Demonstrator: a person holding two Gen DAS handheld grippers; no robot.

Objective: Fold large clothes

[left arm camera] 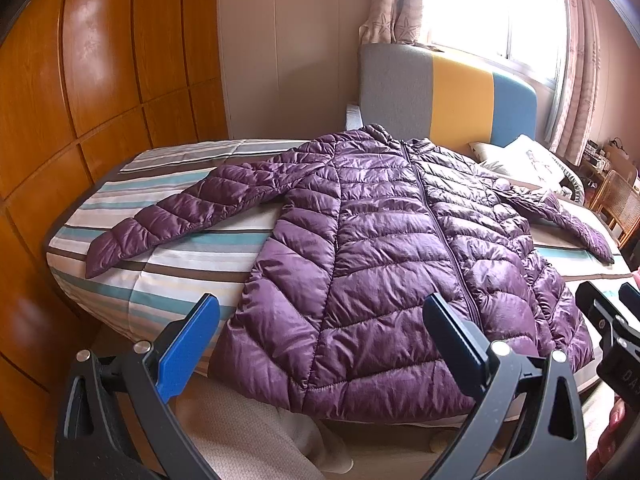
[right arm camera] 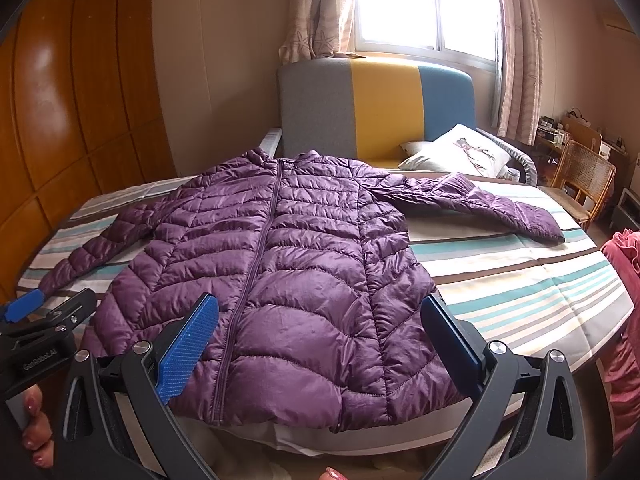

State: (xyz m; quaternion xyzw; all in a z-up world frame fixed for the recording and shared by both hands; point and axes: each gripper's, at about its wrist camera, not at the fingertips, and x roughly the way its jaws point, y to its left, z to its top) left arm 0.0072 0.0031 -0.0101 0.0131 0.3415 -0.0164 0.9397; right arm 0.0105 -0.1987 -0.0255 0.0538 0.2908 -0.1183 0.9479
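Note:
A purple quilted puffer jacket (left arm camera: pixel 384 256) lies face up and zipped on a striped bed, collar toward the headboard, both sleeves spread outward; it also shows in the right wrist view (right arm camera: pixel 288 280). Its hem hangs slightly over the near bed edge. My left gripper (left arm camera: pixel 320 344) is open and empty, hovering above the hem's left part. My right gripper (right arm camera: pixel 320 344) is open and empty above the hem's right part. The right gripper shows at the right edge of the left view (left arm camera: pixel 612 320), and the left gripper at the left edge of the right view (right arm camera: pixel 36 312).
The striped bedspread (right arm camera: pixel 520 288) covers the bed. A grey, yellow and blue headboard (right arm camera: pixel 380 108) and a white pillow (right arm camera: pixel 464 152) are at the far end. Wooden wardrobe doors (left arm camera: pixel 80 100) stand left. A rattan chair (right arm camera: pixel 584 176) and a pink garment (right arm camera: pixel 624 272) are right.

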